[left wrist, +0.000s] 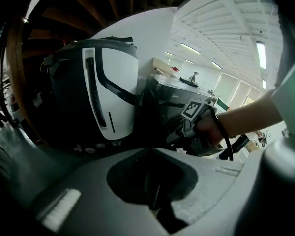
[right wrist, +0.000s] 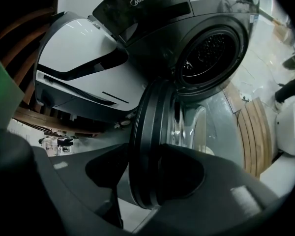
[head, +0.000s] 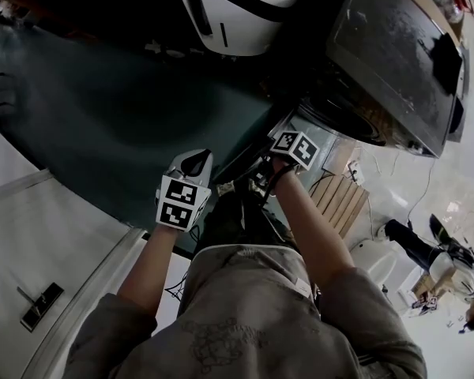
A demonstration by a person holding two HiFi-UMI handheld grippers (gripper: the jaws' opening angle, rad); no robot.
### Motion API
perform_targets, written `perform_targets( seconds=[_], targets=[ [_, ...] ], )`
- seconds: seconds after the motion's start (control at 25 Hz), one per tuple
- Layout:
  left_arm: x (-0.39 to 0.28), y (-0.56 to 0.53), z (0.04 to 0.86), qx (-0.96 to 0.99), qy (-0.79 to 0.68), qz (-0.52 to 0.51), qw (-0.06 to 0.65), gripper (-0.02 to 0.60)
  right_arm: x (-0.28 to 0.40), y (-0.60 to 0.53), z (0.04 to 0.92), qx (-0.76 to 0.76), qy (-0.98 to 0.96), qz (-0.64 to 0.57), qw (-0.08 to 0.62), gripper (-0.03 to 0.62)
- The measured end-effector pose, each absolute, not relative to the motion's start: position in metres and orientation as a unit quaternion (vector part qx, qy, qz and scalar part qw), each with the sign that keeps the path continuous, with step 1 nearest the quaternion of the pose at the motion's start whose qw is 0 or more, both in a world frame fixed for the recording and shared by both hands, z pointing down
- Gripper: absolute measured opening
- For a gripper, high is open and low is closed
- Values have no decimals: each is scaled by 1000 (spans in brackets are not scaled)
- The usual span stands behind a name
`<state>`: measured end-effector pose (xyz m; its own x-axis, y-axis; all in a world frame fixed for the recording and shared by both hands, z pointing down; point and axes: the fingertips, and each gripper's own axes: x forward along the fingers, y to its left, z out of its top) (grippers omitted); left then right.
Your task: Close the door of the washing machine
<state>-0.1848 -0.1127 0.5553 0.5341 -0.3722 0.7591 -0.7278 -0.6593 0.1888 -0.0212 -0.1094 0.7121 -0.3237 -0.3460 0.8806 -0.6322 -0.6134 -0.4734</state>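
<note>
item: washing machine, dark front-loader, drum mouth uncovered. door swung out, edge-on in the right gripper view, well apart from the mouth.
right tongs: closed over the door's rim, one jaw on each side.
left tongs: drawn together, nothing between them, off to the side of the machine.
risks: the hold is shallow, so the rim may slip out on a fast swing; a weak push may leave the door short of its catch.
obscured: latch and hinge not seen; head view too dim to show the door; firmness of the grip not readable.
</note>
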Motion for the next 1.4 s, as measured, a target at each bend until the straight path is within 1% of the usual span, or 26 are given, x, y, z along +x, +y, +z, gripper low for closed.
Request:
perform_targets(
  seconds=[0.2, 0.6, 1.04, 1.08, 1.2, 1.4],
  targets=[
    [-165, -100, 558, 844, -303, 365, 249, 0, -4, -94, 710, 577, -451, 672, 111, 233],
    [-132, -88, 562, 854, -260, 385, 235, 0, 27, -71, 708, 571, -498, 635, 154, 230],
    [-81, -84, 563, 867, -212, 395, 215, 0, 73, -51, 699, 585, -542, 543, 265, 212],
    [-78, -84, 563, 868, -208, 397, 214, 0, 77, -50, 697, 585, -547, 531, 277, 202],
    [-70, -84, 565, 869, -199, 401, 211, 0, 85, -49, 694, 589, -564, 486, 313, 143],
    [-57, -86, 569, 869, -189, 407, 208, 0, 111, -46, 695, 604, -567, 440, 346, 138]
  ],
)
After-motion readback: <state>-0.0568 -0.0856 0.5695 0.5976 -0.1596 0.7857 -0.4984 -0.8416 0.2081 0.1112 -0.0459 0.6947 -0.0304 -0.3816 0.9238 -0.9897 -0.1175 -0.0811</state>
